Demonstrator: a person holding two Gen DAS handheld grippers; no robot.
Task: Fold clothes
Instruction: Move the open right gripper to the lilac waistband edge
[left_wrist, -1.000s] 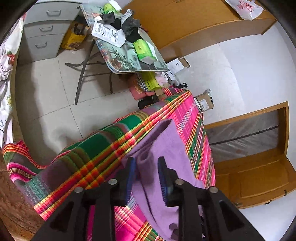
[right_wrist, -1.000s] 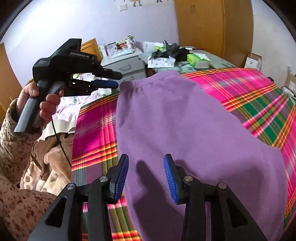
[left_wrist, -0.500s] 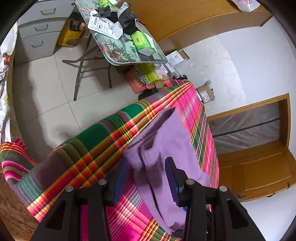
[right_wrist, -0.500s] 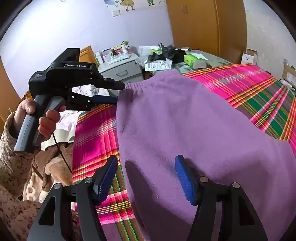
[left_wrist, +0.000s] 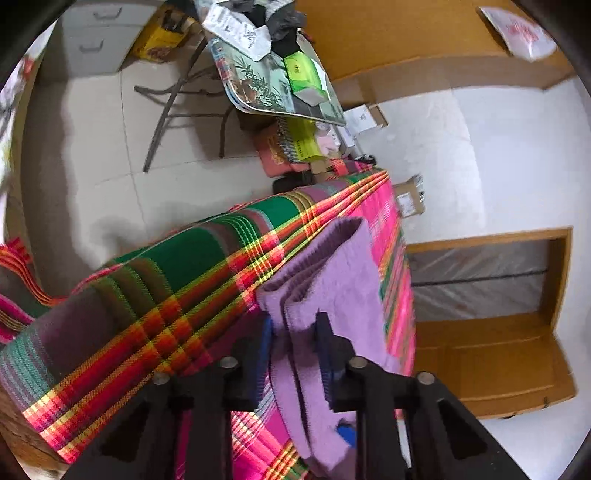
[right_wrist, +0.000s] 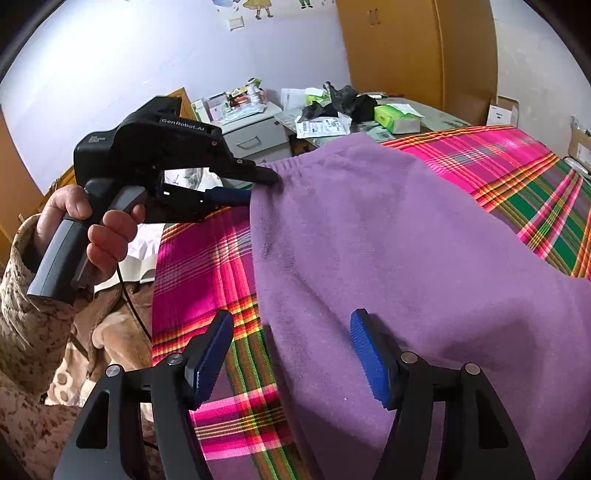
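Your left gripper (left_wrist: 293, 341) pinches the purple garment's (right_wrist: 388, 240) corner; your right gripper (right_wrist: 291, 354) gapes wide over its near edge.

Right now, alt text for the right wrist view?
The right gripper hangs open over the near edge of a purple garment spread on a plaid cloth. At left, a hand holds the left gripper, its fingers on either side of the garment's elastic-edged corner. Behind stands a cluttered table.
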